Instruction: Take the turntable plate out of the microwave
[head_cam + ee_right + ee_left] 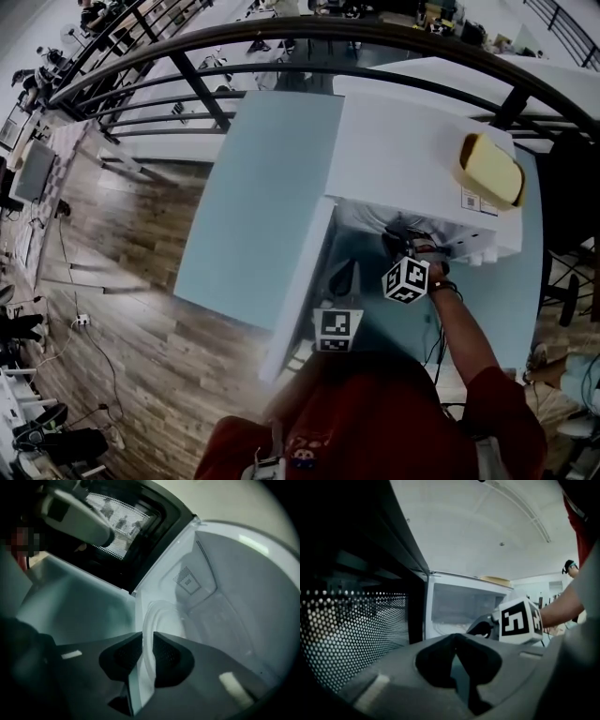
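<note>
The right gripper [146,638] has its ribbed black pads clamped on the rim of the round, translucent plate [157,616], which sits in the smooth white cavity of the microwave [225,588]. The left gripper [457,641] is closed and empty beside the door [351,630] with its perforated mesh.

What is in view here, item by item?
microwave: 1, white, on the table, door open
turntable plate: 1, clear, in the microwave cavity, rim between the right jaws
yellow object: 1, yellow, on top of the microwave, kind unclear
table: 1, light blue, under the microwave
railing: 1, black, beyond the table
left hand-held gripper: 1, grey, shut, empty, beside the open door
right hand-held gripper: 1, grey, shut on the turntable plate
</note>
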Action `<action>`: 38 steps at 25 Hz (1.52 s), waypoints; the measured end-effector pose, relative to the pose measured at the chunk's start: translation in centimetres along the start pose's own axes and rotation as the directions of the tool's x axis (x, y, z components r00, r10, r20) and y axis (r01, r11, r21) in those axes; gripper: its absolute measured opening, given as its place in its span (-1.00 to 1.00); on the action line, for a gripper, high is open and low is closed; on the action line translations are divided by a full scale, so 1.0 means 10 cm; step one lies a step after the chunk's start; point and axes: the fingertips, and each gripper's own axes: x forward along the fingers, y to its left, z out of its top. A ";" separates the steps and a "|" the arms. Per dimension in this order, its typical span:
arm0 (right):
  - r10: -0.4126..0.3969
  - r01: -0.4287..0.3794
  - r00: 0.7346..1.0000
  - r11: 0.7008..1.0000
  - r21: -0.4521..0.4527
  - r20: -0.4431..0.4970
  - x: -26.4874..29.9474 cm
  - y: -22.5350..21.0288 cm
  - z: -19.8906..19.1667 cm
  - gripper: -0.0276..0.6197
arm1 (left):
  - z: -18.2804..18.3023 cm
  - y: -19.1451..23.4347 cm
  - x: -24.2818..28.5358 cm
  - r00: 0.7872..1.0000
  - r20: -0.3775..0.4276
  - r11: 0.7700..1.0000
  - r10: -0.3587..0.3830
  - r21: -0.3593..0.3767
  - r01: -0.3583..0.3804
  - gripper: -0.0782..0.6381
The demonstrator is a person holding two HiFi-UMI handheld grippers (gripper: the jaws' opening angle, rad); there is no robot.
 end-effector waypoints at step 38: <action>-0.105 0.105 0.995 0.994 -0.013 -0.004 -0.75 0.63 -0.03 -0.82 | -0.18 -0.29 -0.27 0.999 -0.015 0.999 -0.037 -0.021 0.036 -0.78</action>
